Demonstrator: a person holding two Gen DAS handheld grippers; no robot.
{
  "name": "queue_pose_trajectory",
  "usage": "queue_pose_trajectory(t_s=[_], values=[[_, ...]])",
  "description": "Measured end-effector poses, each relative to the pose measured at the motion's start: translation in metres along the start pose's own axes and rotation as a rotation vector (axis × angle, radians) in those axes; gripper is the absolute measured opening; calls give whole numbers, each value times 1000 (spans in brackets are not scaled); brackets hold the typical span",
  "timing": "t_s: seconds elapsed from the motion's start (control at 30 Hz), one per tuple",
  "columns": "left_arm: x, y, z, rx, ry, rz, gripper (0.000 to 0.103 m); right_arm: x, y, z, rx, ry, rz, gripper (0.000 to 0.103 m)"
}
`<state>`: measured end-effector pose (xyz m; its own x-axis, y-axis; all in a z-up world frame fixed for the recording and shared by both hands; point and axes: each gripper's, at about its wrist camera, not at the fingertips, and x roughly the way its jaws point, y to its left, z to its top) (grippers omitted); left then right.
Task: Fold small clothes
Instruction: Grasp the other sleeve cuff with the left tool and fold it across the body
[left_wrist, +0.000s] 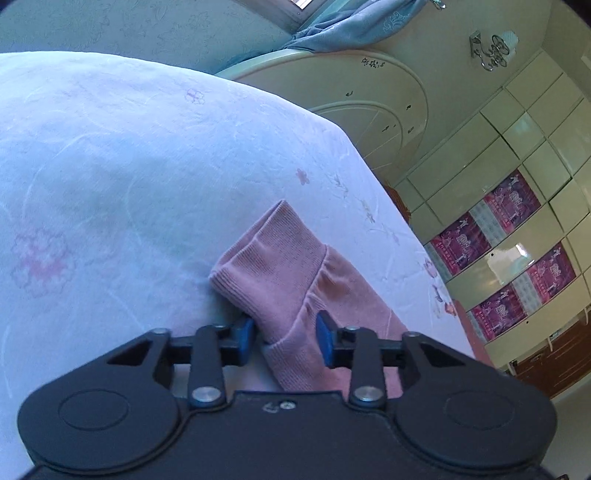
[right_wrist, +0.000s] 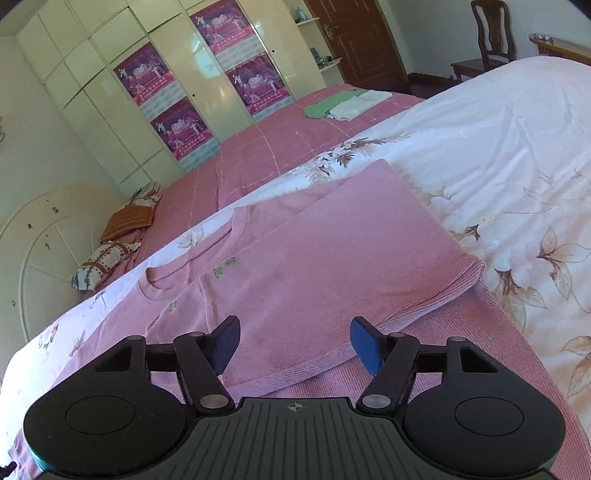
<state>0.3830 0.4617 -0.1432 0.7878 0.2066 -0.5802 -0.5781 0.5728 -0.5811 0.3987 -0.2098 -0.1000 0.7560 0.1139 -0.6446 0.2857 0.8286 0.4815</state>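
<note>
A pink knit sweater lies on the white floral quilt, its body folded over into a slab with the neckline to the left. My right gripper hovers just over its near edge, jaws wide open and nothing between them. In the left wrist view one pink sleeve stretches away across the quilt, its ribbed cuff pointing away. My left gripper has closed on the sleeve behind the cuff, with the blue pads against the cloth on both sides.
Folded green and white clothes lie far off on the pink bedspread. Pillows sit by the round headboard. A wardrobe with purple posters lines the wall; a wooden chair stands at the back right.
</note>
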Motion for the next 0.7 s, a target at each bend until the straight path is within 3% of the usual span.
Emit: queue_pose_trajectory(t_s=[0.07, 0.17, 0.3, 0.53, 0.7], values=[[-2, -6, 0, 22, -7, -15, 9, -1, 1, 0, 1, -1, -8, 66], [-15, -32, -5, 138, -45, -49, 9, -5, 0, 1, -8, 0, -11, 66], [-26, -103, -35, 340, -32, -127, 8, -11, -7, 2, -13, -10, 3, 66], [-35, -262, -149, 622, 68, -325, 8, -18, -20, 0, -11, -12, 43, 66], [-36, -347, -249, 810, 165, -415, 8, -28, -41, 12, 0, -23, 76, 66]])
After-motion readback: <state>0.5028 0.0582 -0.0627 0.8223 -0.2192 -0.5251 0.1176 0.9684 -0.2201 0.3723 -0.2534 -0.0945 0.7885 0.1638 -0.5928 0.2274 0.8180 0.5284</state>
